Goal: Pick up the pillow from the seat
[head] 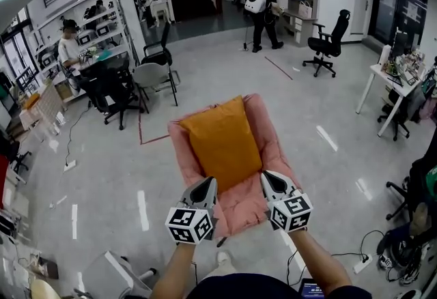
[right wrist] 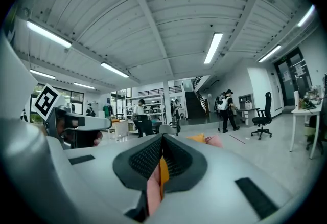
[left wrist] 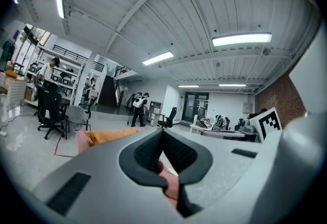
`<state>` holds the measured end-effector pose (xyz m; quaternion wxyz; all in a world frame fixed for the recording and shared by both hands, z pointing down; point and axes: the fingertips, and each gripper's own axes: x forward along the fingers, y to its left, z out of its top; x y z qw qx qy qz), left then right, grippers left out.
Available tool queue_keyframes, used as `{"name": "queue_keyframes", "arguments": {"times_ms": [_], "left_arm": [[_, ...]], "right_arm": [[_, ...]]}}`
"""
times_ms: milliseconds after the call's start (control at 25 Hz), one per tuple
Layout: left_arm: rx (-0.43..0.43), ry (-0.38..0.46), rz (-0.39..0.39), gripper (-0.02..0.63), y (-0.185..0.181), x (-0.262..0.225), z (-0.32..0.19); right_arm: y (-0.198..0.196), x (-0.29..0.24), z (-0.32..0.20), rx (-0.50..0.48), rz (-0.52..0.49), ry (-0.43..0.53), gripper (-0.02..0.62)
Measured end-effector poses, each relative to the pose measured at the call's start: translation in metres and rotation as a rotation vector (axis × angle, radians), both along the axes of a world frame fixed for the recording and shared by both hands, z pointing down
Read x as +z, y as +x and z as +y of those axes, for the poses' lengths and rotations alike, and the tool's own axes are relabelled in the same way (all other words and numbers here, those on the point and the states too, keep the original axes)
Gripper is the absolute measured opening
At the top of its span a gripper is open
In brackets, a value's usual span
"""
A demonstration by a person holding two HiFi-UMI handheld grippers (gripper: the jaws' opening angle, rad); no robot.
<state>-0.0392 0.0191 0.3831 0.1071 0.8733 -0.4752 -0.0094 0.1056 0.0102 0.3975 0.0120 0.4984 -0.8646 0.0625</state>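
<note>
1. Orange and pink cloth sit nipped together between the pads of your right gripper (right wrist: 162,141), which are pressed tight. That is the near right corner of the orange pillow (head: 222,144), caught along with the pink seat (head: 249,205).
2. Your left gripper (left wrist: 162,133) is likewise pressed together. Only pink shows in its cleft, so it seems to pinch seat cloth at the near left edge rather than the pillow.
3. The pillow lies along the middle of the seat, reaching from the near edge up toward the far edge.
4. Expect it to be light, soft and floppy. It will likely sag between two corner grips, and thin cloth can slide out. Take both near corners, pillow cloth only.
5. Count: one pillow, one seat, two grippers.
</note>
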Motion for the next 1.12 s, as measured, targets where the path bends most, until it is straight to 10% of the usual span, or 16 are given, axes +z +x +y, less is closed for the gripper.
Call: {"name": "queue_keyframes", "arguments": {"times_ms": [1120], "left_arm": [[0.04,-0.096,0.074,0.003,-0.085,0.033,-0.136]], "right_arm": [[-0.074,0.01,-0.133,0.046,0.057,-0.046,0.017]]}}
